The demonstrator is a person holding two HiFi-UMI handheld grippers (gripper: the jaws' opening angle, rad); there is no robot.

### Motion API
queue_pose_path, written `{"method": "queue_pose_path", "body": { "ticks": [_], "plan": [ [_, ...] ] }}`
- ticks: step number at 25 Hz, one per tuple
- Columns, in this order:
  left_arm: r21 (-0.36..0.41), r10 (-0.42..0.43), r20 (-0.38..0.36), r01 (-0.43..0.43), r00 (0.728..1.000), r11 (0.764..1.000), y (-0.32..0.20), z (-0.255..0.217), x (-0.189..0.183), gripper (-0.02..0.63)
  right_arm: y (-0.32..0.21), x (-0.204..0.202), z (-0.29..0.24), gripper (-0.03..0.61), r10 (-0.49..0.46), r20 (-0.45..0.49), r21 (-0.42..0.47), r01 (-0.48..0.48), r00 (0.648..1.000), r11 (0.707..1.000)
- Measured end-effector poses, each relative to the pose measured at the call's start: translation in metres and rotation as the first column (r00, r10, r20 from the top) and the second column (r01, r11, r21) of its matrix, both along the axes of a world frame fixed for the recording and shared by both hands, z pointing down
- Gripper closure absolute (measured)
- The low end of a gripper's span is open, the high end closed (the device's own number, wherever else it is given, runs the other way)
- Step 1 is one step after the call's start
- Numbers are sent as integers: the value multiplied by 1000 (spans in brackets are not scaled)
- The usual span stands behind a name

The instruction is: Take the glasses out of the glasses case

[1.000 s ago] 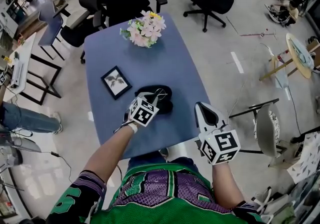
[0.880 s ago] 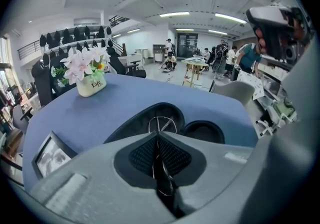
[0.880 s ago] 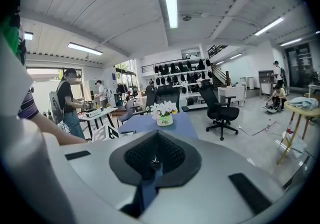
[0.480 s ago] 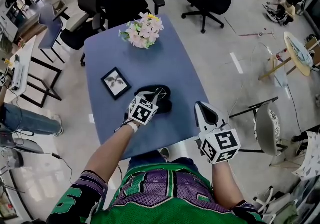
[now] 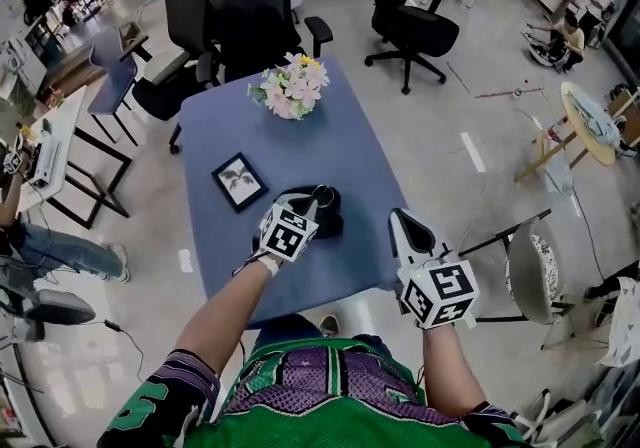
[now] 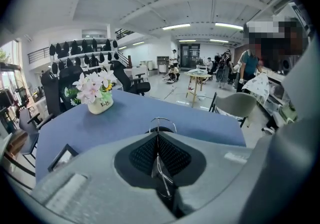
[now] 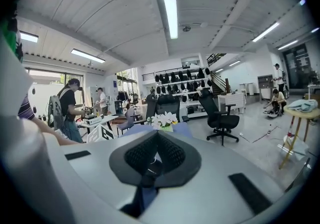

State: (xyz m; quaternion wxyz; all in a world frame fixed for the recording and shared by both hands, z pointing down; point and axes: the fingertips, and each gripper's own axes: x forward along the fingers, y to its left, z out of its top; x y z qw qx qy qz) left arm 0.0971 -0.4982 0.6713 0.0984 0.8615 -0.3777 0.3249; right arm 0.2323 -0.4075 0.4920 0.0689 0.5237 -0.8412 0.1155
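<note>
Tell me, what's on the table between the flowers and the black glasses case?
Nothing: the head view shows only bare blue table between the flowers and the glasses case. The picture frame sits off to the side.

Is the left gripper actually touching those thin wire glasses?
Touching. The left gripper view shows the left gripper with its fingers shut on the glasses, whose wire frame runs between them and pokes out above.

Blue table (image 5: 330, 151), black glasses case (image 5: 330, 221), silver-wire glasses (image 6: 157, 164), pink-and-white flowers (image 5: 290, 86), black-framed picture (image 5: 239, 182), green-and-purple jersey (image 5: 320, 386)
</note>
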Motion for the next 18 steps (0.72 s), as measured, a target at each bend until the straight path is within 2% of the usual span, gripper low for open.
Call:
{"method": "queue_pose_path", "body": {
  "ticks": [6,12,18],
  "plan": [
    [68,-10,-27,12,1000,998,9,-33,2,595,7,-2,-21,575,3,14,49,-3,1000,999],
    [129,-23,-88,35,996,991,21,-70,-3,595,15,-15,-35,575,-10,22,81,8,1000,997],
    [141,-36,-136,55,990,988,33,-85,-25,595,16,-31,-48,575,-18,27,102,15,999,995]
  ]
}}
